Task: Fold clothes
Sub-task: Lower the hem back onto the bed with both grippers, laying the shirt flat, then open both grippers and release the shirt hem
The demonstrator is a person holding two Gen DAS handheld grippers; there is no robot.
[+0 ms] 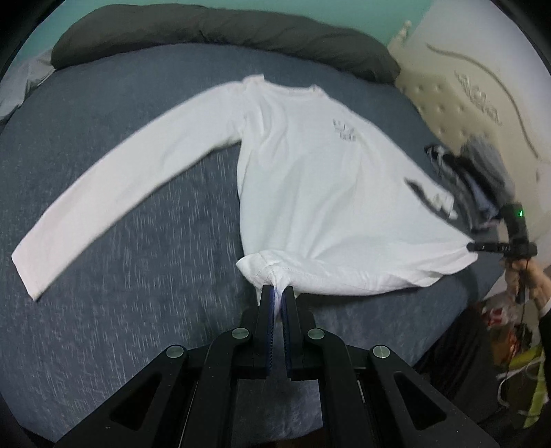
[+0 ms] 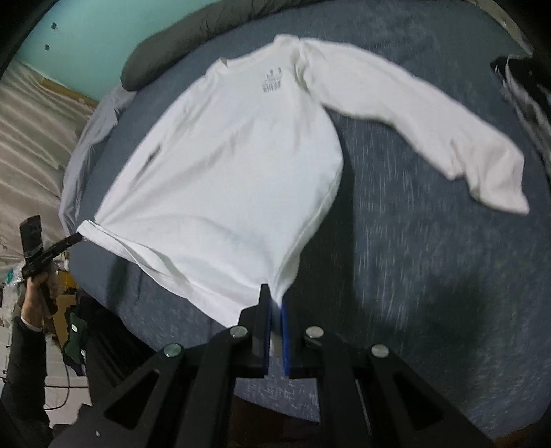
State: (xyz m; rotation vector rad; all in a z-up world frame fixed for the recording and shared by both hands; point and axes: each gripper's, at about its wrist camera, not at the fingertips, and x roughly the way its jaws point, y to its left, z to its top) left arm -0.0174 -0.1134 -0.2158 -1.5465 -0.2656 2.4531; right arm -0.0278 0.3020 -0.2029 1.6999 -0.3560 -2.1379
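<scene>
While both black two-finger grippers pinch its bottom hem, the white long-sleeved cotton shirt lies face up on the dark blue textured bed cover, and everything else can be placed from that shirt. Nearest the camera in the left wrist view, the left gripper has its blue-padded jaws pressed together on the hem's left corner, where the cloth bunches into folds. At the shirt's opposite hem corner, the right gripper is likewise clamped on the fabric, so the hem is stretched between the two. A hand grips the right tool just beyond that corner. Farther up, a small grey printed logo sits on the chest. One sleeve stretches out flat from the shoulder over the cover; the other sleeve reaches away on the far side. Beside that sleeve's cuff is a heap of dark striped clothes. Beyond the collar lies a long dark grey bolster pillow, with a turquoise wall behind it.
</scene>
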